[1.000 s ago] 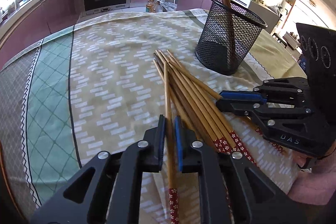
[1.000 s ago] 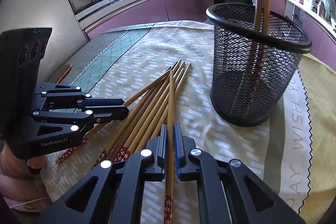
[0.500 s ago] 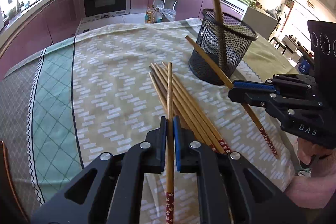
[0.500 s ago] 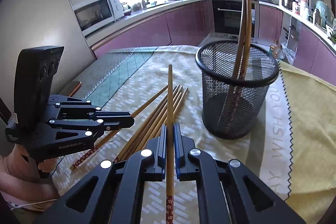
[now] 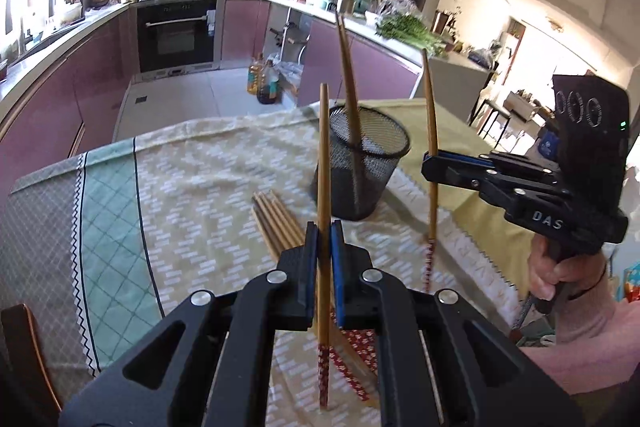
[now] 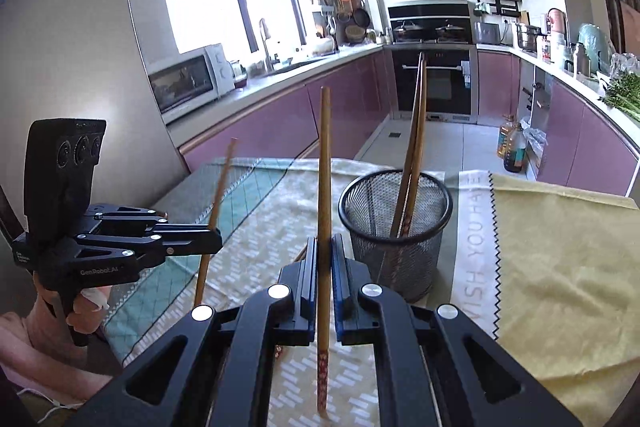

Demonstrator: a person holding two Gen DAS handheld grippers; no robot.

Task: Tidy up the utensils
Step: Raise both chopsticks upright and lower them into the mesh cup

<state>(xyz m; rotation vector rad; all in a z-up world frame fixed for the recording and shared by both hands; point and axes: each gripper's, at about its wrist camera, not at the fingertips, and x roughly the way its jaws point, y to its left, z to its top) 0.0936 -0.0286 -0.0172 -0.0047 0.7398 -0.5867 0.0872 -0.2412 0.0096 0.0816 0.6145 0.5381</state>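
Left tongs: clamped tight on one wooden chopstick. The stick stands nearly upright in the grip, thin tip up, red flower-patterned end hanging below the pads, clear of the cloth.

Right tongs: likewise pinched on a second chopstick, upright, patterned end down and off the surface. From the left wrist view this same pair shows at right, a hand in a pink sleeve wrapped round the handle. From the right wrist view the left tongs show at far left with their stick tilted slightly.

Black wire-mesh holder: stands upright on the tabletop, just beyond both sets of tongs. Two chopsticks already lean inside it, tips well above the rim, patterned ends at the bottom.

Loose bundle of chopsticks: lies flat on the cloth, near the holder's base, in front of the left tongs. Their patterned ends fan out under the left tongs. Exact count not readable; several.

Tabletop covering: patterned tablecloth, beige with white dashes, a green lattice band on one side; a yellow cloth with zigzag edge and printed lettering lies next to the holder.

Background: kitchen with mauve cabinets, built-in oven, microwave by the window.
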